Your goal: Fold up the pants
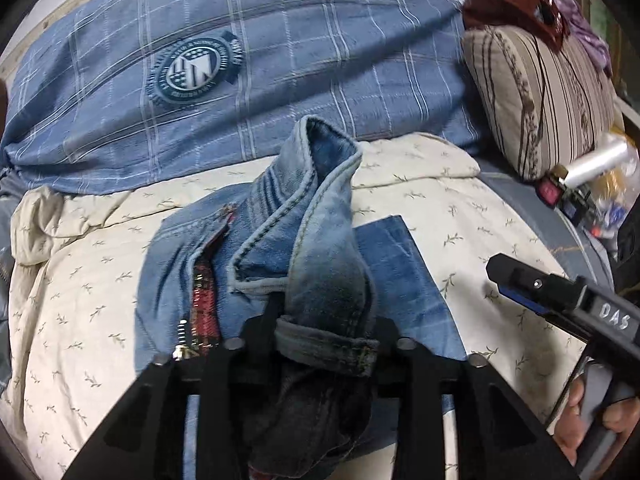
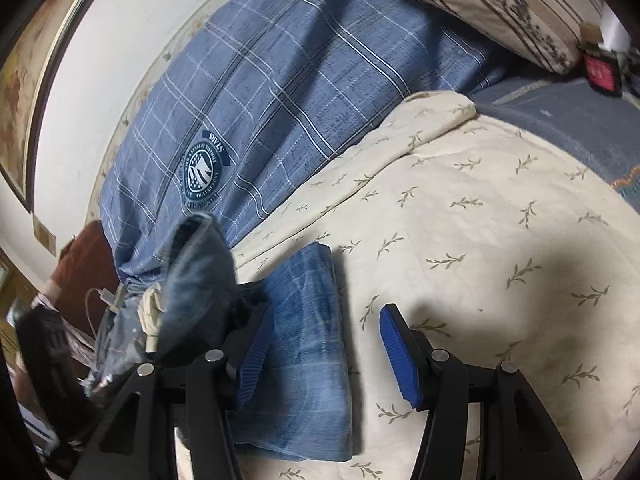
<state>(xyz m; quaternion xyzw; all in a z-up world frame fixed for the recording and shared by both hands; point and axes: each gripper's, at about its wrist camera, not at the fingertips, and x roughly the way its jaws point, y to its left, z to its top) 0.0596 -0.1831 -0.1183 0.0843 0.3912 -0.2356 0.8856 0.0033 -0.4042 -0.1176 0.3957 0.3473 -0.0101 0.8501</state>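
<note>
Faded blue denim pants (image 1: 320,248) lie partly folded on the cream leaf-print bedspread (image 1: 440,184). Left gripper (image 1: 324,340) clamps a lifted cuffed leg; right gripper (image 2: 324,352) spread, empty. Final fold outstanding.

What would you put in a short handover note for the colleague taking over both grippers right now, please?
Left gripper: shut on a bunched part of the jeans, lifted above the rest.
Right gripper: open, empty, hanging over the flat folded denim section without touching it.
The jeans lie on the cream leaf-print quilt, zipper fly exposed; a blue plaid pillow sits behind.
Done: one part seems folded flat.
Left: probably lay the held part over it, then smooth and release.
</note>
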